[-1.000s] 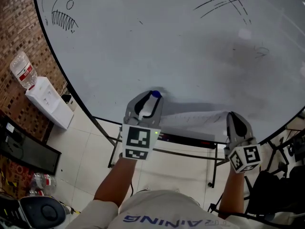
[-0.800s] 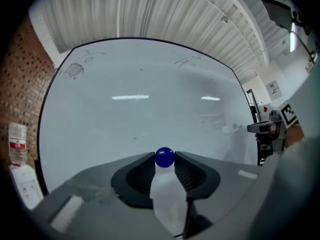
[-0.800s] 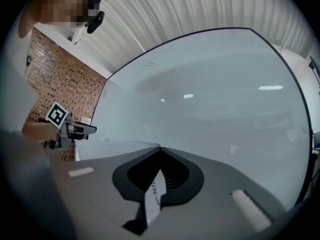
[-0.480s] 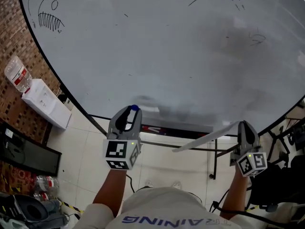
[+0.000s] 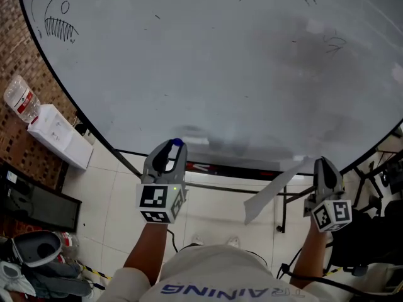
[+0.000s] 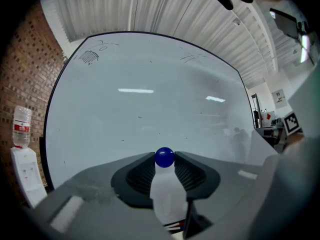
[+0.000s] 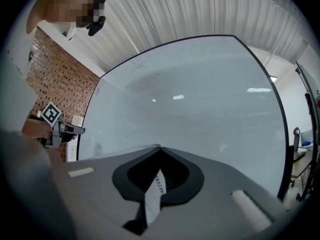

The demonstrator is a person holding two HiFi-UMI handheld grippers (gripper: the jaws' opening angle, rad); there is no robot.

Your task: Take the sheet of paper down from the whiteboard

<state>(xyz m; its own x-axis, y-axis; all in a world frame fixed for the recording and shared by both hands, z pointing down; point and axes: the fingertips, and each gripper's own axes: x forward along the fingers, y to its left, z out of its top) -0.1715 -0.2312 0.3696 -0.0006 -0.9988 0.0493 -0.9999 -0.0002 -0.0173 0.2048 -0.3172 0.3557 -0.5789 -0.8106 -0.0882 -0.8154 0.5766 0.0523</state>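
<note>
In the head view, the sheet of paper (image 5: 265, 198) is seen off the whiteboard (image 5: 201, 74), gripped at its upper right corner by the right gripper (image 5: 322, 163). From there it slopes down and to the left, between the two grippers and below the board's lower edge. At the far left, a clear water bottle (image 5: 17, 97) is mounted upside down on a white dispenser (image 5: 58, 135); how full it is cannot be told. In the right gripper view, the jaws are clenched on the sheet, which is seen nearly edge-on with a line of print along it. In the left gripper view, the left gripper (image 6: 164, 160) is closed around a blue-headed pin (image 6: 164, 157), whose pale body is pinched between the ribbed pads, with the whiteboard ahead and apart from it.
</note>
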